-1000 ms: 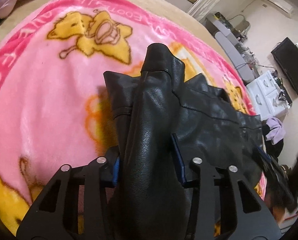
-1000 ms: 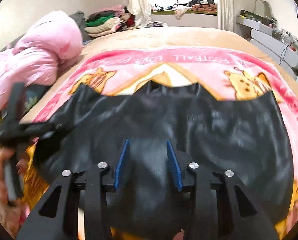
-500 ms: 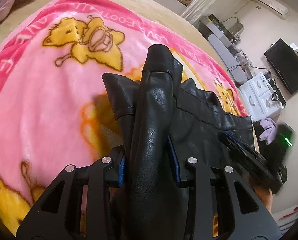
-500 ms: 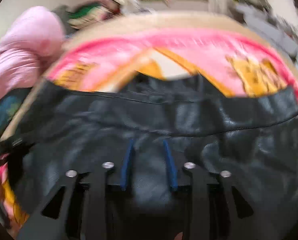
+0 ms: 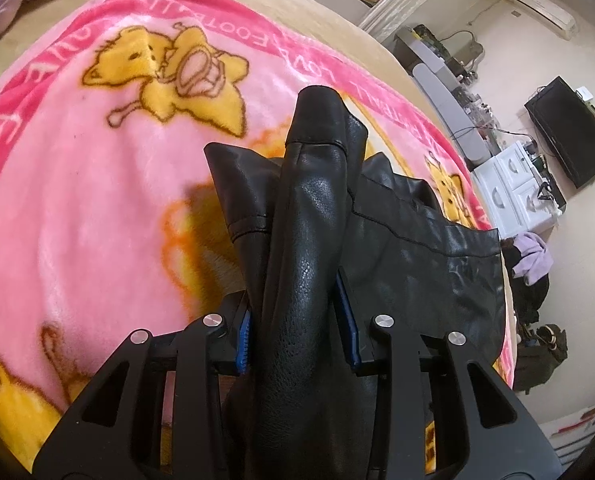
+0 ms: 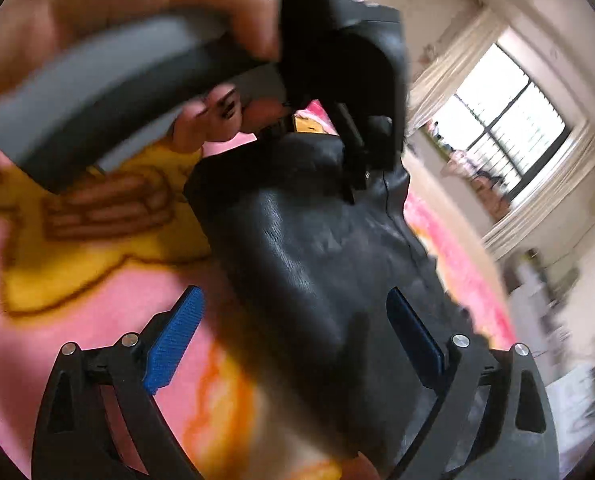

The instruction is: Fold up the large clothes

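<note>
The right tongs have swung over beside the hand holding the left tongs and have just been opening wide, with the black leather jacket under them but not pinched. The left tongs squeeze a bunched-up fold of the jacket, which lies on the pink blanket on the bed. It looks thick, heavy, floppy and a bit slippery, so grab it at a seam or edge.

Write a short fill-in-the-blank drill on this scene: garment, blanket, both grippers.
1. The left gripper is shut on a bunched fold of the ____ leather garment.
2. The garment lies on a ____ blanket printed with yellow animals.
3. The right gripper has just been opening; its jaws stand ____, the pads off the garment.

Missing words: black; pink; open
</note>
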Demonstrator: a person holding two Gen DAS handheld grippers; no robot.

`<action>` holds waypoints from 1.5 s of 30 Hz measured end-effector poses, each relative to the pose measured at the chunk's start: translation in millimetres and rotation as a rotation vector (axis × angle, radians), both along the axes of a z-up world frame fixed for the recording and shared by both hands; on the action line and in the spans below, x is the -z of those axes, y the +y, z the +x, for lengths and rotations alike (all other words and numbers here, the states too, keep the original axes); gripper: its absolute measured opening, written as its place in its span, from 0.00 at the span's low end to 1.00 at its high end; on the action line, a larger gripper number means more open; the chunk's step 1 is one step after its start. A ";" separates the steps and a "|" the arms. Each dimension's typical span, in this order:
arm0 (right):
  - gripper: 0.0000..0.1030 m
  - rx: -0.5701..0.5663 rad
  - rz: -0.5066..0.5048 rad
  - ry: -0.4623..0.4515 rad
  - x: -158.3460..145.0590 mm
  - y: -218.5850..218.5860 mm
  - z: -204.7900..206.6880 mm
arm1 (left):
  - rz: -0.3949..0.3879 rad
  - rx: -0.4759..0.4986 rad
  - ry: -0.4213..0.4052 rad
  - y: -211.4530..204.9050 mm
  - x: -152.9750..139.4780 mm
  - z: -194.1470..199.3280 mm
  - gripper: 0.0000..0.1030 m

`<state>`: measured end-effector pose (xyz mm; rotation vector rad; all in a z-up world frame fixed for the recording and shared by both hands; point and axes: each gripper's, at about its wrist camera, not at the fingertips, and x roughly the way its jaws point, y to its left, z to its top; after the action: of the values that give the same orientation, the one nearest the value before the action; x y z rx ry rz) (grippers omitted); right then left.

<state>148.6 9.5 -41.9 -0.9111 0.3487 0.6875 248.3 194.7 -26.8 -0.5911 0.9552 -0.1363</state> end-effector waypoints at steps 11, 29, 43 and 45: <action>0.29 -0.047 0.031 -0.049 -15.8 -6.9 -4.2 | -0.142 -0.054 0.097 33.6 33.5 5.9 0.75; 0.23 0.022 0.223 -0.028 -61.7 -45.1 -6.2 | -0.046 -0.019 -0.115 -24.8 -49.2 -15.2 0.22; 0.21 0.144 0.457 -0.035 -112.5 -130.3 -4.2 | 0.105 0.058 -0.207 -117.0 -117.3 -10.6 0.25; 0.20 0.166 0.488 -0.026 -116.0 -145.2 -5.0 | 0.137 0.079 -0.215 -135.6 -124.2 -7.3 0.26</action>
<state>143.6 -135.7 74.1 -0.4212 0.2147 0.5717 241.0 59.1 97.4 -0.4032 0.7721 -0.1993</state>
